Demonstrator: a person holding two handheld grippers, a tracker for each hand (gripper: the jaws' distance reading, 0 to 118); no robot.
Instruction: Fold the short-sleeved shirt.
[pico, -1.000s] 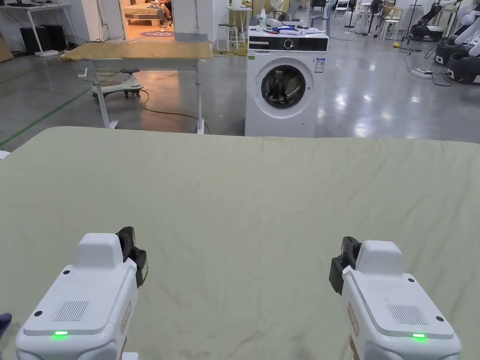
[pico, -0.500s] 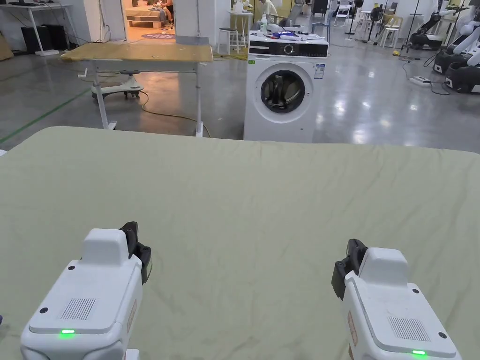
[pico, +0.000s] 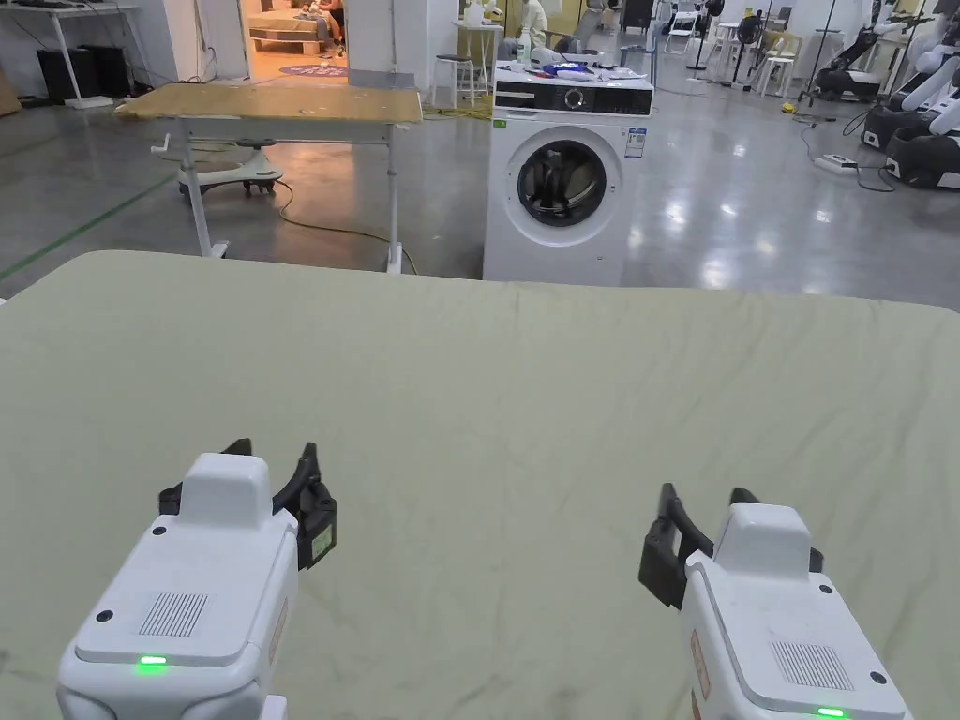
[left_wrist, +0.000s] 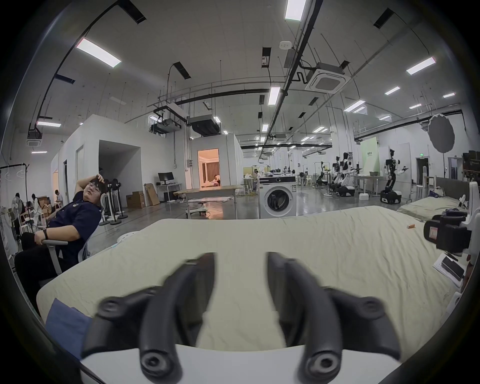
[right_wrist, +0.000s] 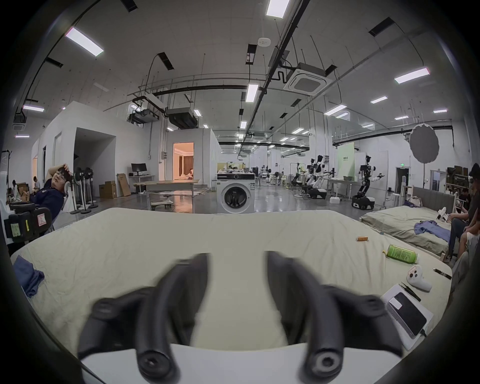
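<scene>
The left gripper (left_wrist: 240, 262) has its jaws spread wide, nothing between them, over the pale green sheet (pico: 525, 394) of the bed; the right gripper (right_wrist: 237, 262) is spread just as wide and equally empty; in the head view both (pico: 239, 478) (pico: 698, 520) are held level, side by side and well apart, pointing toward the washing machine (pico: 562, 183); a crumpled blue garment (right_wrist: 27, 276), possibly the shirt, lies at the bed's left edge, well apart from either gripper; a green bottle (right_wrist: 401, 254) lies near the right edge.
</scene>
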